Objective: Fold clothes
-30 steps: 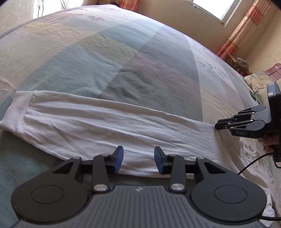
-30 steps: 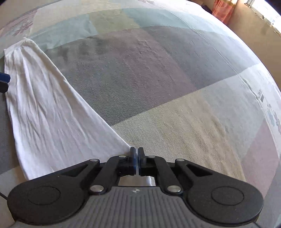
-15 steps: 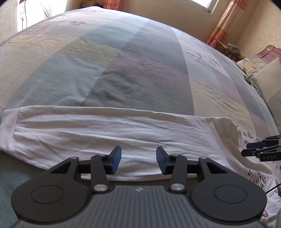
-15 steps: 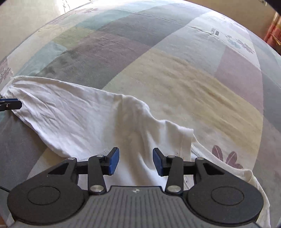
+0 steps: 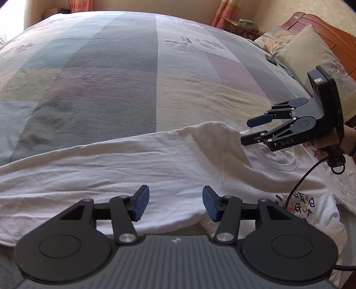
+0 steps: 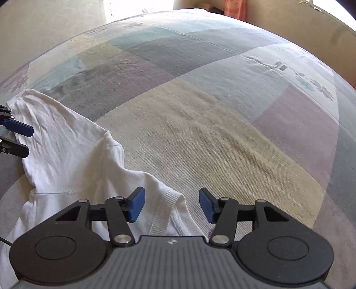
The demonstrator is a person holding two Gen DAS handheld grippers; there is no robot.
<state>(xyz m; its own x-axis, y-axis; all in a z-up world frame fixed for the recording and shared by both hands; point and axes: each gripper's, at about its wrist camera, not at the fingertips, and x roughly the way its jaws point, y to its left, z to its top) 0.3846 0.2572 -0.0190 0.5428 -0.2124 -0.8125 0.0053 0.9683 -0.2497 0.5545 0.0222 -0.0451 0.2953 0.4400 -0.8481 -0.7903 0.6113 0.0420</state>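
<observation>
A white long-sleeved shirt (image 5: 133, 169) with a coloured print (image 5: 299, 205) lies on the bed, one sleeve stretched out to the left. My left gripper (image 5: 175, 205) hovers over that sleeve near the armpit; its jaws are opening and nothing is pinched between them. Over the ribbed collar (image 6: 162, 213) my right gripper (image 6: 172, 205) hangs, its jaws opening too, with the collar below the gap and untouched by the pads. In the left wrist view the right gripper (image 5: 248, 131) shows at the right above the neckline. The left gripper's fingers (image 6: 19, 129) peek in at the left edge of the right wrist view.
The bed has a patchwork cover (image 5: 111, 77) in grey, green, beige and mauve blocks. Pillows (image 5: 311, 49) and a wooden headboard (image 5: 329, 31) stand at the right. Orange curtains (image 5: 227, 9) hang by the far wall. A black cable (image 5: 304, 180) trails across the shirt.
The right gripper let go of the sleeve fold and opened, then shifted right to the collar. The left gripper slid right along the sleeve toward the body and widened.
</observation>
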